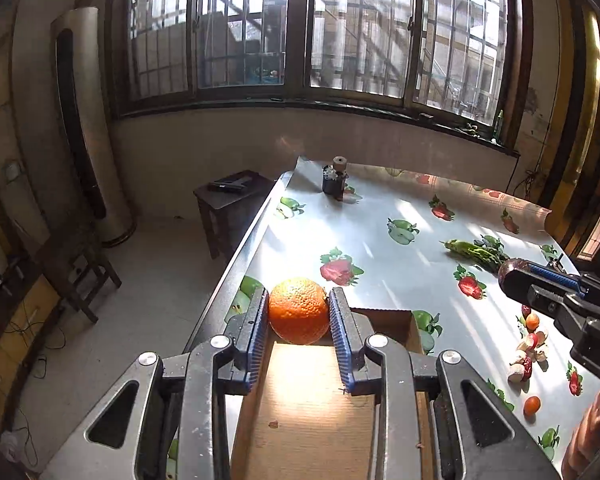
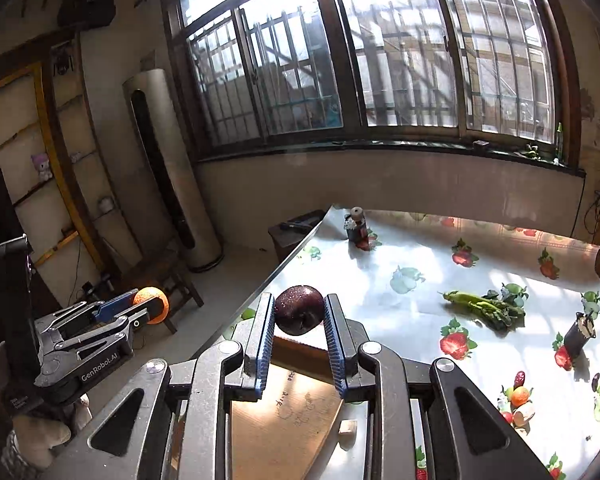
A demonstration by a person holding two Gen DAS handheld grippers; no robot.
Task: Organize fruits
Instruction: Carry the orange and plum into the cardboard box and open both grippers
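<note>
My left gripper (image 1: 299,304) is shut on an orange (image 1: 298,311) and holds it above the far end of an open cardboard box (image 1: 312,408). My right gripper (image 2: 299,312) is shut on a dark red apple (image 2: 299,309) above the same box (image 2: 284,420). The right gripper also shows at the right in the left wrist view (image 1: 512,276), with the apple (image 1: 514,267) at its tip. The left gripper with the orange (image 2: 153,305) shows at the left in the right wrist view.
The table (image 1: 380,240) has a fruit-print cloth. On it lie green vegetables (image 1: 476,252), a dark jar (image 1: 334,180) at the far end, a dark can (image 2: 578,334), and several small fruits and mushrooms (image 1: 530,344) at the right. A stool (image 1: 232,204) stands beside the table's left edge.
</note>
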